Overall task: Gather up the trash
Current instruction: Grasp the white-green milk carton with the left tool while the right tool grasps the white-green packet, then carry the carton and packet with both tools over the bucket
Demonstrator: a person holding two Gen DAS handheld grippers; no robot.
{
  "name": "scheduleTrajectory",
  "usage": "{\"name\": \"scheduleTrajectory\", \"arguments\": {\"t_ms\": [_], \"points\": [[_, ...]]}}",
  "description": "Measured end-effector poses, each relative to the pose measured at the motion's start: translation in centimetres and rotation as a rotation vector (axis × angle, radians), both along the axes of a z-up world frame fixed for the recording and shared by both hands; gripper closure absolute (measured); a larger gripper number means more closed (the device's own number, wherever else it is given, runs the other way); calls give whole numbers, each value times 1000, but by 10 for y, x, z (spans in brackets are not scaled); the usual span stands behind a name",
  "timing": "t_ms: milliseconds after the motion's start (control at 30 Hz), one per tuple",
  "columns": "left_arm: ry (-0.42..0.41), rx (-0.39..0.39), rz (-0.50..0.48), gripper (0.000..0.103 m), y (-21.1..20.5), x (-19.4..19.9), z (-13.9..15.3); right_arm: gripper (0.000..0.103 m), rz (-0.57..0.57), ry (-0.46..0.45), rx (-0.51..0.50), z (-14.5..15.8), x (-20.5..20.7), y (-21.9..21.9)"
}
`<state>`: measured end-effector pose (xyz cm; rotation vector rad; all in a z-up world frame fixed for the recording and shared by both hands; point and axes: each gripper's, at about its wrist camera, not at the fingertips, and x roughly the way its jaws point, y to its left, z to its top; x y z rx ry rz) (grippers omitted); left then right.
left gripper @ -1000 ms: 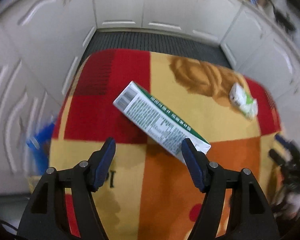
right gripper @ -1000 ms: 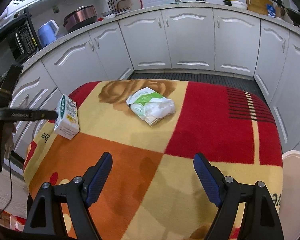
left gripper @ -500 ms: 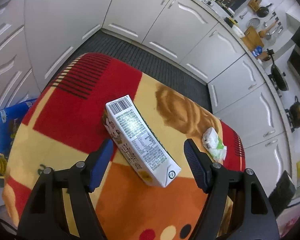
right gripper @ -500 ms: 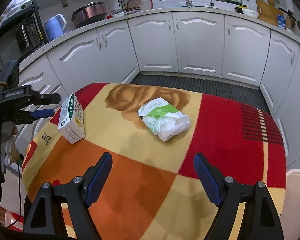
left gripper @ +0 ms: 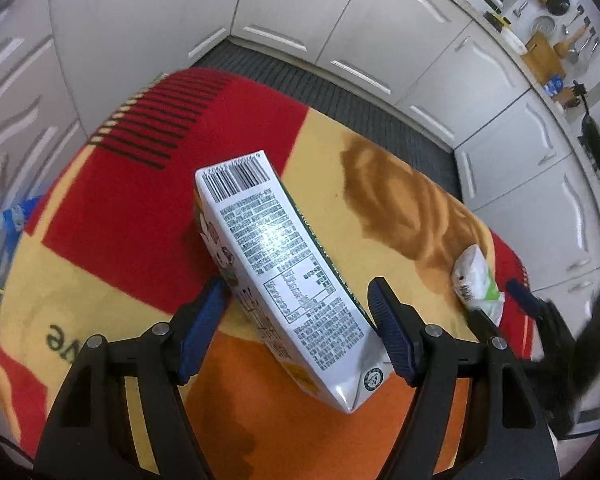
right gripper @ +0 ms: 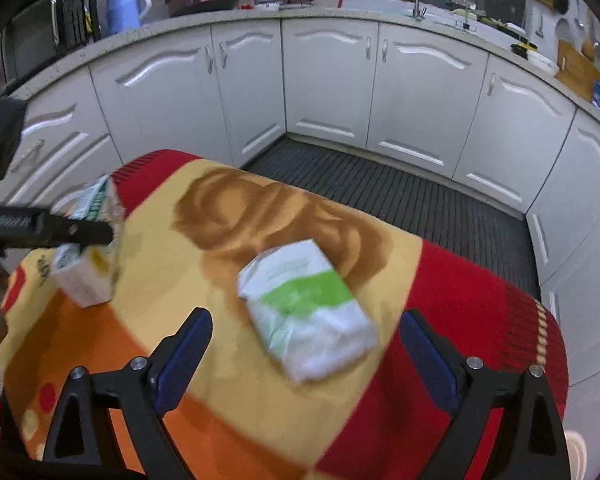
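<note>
A white drink carton [left gripper: 284, 276] with printed text and a barcode lies on the red, yellow and orange blanket [left gripper: 112, 216]. My left gripper [left gripper: 296, 324] is open with a blue finger on each side of the carton, not pressing it. In the right wrist view the carton [right gripper: 88, 256] sits at the left with the left gripper over it. A crumpled white and green packet [right gripper: 306, 328] lies between the open fingers of my right gripper [right gripper: 304, 360]. The packet also shows in the left wrist view [left gripper: 478, 286].
White kitchen cabinets [right gripper: 328, 76] curve around the blanket-covered table. A dark ribbed floor mat [right gripper: 400, 196] lies beyond the table. A blue bag [left gripper: 18, 214] sits on the floor at the left. A white round object [right gripper: 576, 452] shows at the lower right.
Both grippers moved forward and down. The carton now sits between my left fingers, and the packet now sits between my right fingers. Both stay open.
</note>
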<state>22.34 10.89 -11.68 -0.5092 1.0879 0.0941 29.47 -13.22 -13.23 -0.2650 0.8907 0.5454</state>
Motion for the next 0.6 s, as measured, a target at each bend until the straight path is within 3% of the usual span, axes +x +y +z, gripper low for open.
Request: {"name": "scheduleTrajectory", "arguments": {"t_ms": [67, 133, 200, 233, 300, 400, 600], "points": [[-6, -14, -5, 31, 3, 0, -1, 12, -5, 29, -11, -8, 12, 2], [-16, -34, -19, 31, 6, -2, -2, 31, -3, 76, 20, -14, 17, -1], [-25, -52, -33, 33, 11, -3, -2, 49, -15, 57, 43, -11, 10, -5], [-31, -58, -39, 34, 12, -5, -2, 52, -9, 61, 52, -10, 6, -6], [-50, -62, -60, 43, 10, -11, 2, 67, -13, 34, 57, -4, -9, -9], [-73, -54, -100, 52, 2, -20, 11, 68, -1, -7, 73, 6, -40, -13], [-112, -52, -180, 59, -24, -47, 29, 68, -25, -32, 120, 21, -90, -28]]}}
